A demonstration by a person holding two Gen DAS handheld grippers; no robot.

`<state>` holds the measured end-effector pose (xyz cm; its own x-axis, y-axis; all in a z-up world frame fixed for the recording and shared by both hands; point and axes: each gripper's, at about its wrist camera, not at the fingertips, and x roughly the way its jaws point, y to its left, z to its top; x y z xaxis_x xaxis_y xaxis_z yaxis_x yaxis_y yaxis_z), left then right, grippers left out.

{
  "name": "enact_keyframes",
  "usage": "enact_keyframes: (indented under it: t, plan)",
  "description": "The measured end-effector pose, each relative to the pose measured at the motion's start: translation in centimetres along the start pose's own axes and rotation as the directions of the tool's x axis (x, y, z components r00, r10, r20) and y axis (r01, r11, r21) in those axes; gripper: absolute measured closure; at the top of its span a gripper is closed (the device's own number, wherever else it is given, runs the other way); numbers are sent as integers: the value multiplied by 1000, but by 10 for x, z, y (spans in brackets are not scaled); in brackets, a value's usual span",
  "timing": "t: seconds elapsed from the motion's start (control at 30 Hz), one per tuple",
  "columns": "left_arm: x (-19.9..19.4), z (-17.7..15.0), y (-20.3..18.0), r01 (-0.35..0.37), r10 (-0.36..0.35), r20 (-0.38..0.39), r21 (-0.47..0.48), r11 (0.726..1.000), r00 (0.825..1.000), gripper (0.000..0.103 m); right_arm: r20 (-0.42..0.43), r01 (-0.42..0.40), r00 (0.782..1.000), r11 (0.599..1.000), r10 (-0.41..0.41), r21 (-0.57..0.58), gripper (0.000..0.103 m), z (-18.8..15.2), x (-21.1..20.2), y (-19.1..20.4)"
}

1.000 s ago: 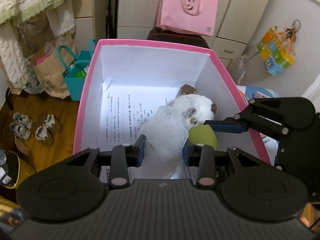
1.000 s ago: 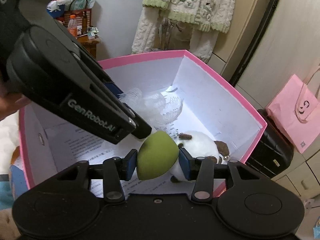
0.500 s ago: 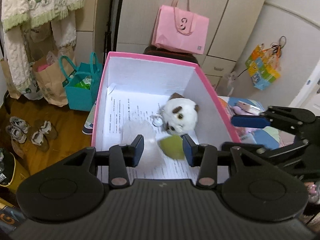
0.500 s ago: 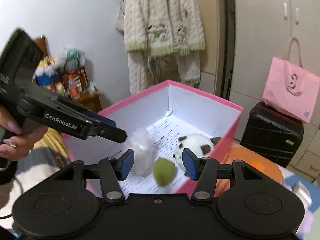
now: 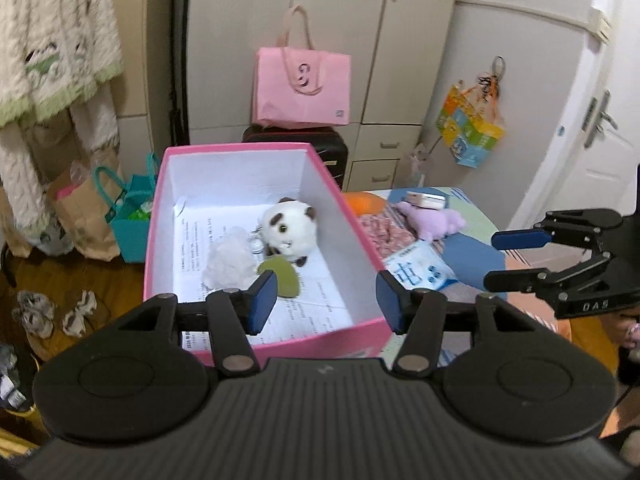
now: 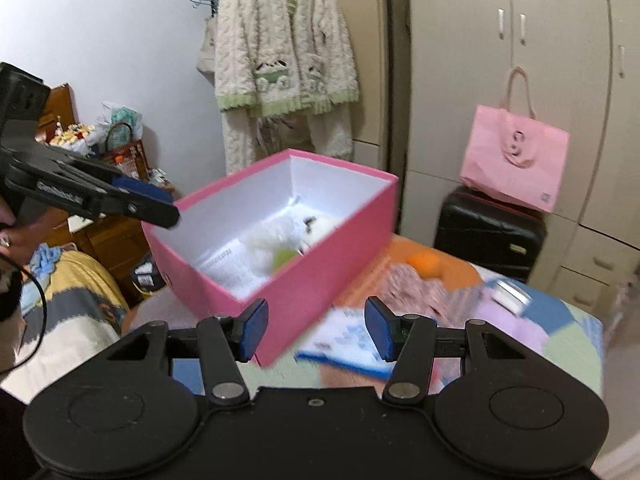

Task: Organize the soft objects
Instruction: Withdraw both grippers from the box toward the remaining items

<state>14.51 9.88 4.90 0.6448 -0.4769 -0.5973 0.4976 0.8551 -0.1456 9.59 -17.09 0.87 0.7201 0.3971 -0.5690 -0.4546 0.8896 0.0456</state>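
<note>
Left wrist view: a patchwork-covered bed (image 5: 472,248) is seen carrying a pink rectangular cardboard box with a white interior (image 5: 160,216), open at the top. Inside the box, on printed paper sheets, a white plush toy with brown patches (image 5: 290,228) is lain against the right wall, a crumpled white mesh puff (image 5: 230,260) is found to its left, and a green egg-shaped sponge (image 5: 282,278) is set just in front of both. Outside the box, a lilac plush toy (image 5: 434,222) and a small tissue pack (image 5: 418,270) are spread on the bed. The left gripper (image 5: 326,304) is held above the near rim, its jaws opening with nothing between them. The right gripper (image 6: 316,330) is held released and empty beside the box.
</note>
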Motion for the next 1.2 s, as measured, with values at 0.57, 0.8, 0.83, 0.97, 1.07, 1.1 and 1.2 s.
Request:
enact_keyframes:
  t: [0.57,0.8,0.83,0.97,1.07,1.1,1.2]
  plan:
    - [20,-4,-99,96,-91,-48,103,990,995,46,0,98,995,993,-98,60,42,-50,-70,-53]
    - [55,-9,-128,116,-101,-127,109,987,987,46,-18,64,998,990,-62,122,41,-72,-66,-82]
    - [60,-10,-131,111,-96,-136,106,988,986,46,-21,54,998,991,-52,126,40,-74,-63,-84]
    - [82,-14,-139,80,-67,-141,87,993,988,46,-31,26,999,996,-23,90,40,-81,-44,-88]
    - [99,-15,-141,64,-54,-142,62,996,988,46,-40,-4,999,998,7,66,40,-81,-25,-90]
    - [105,-16,-141,63,-55,-148,51,997,987,46,-45,-9,999,999,11,51,40,-80,-18,-89]
    - [122,-16,-141,61,-56,-169,25,998,984,46,-53,-3,999,1000,2,-16,40,-79,5,-84]
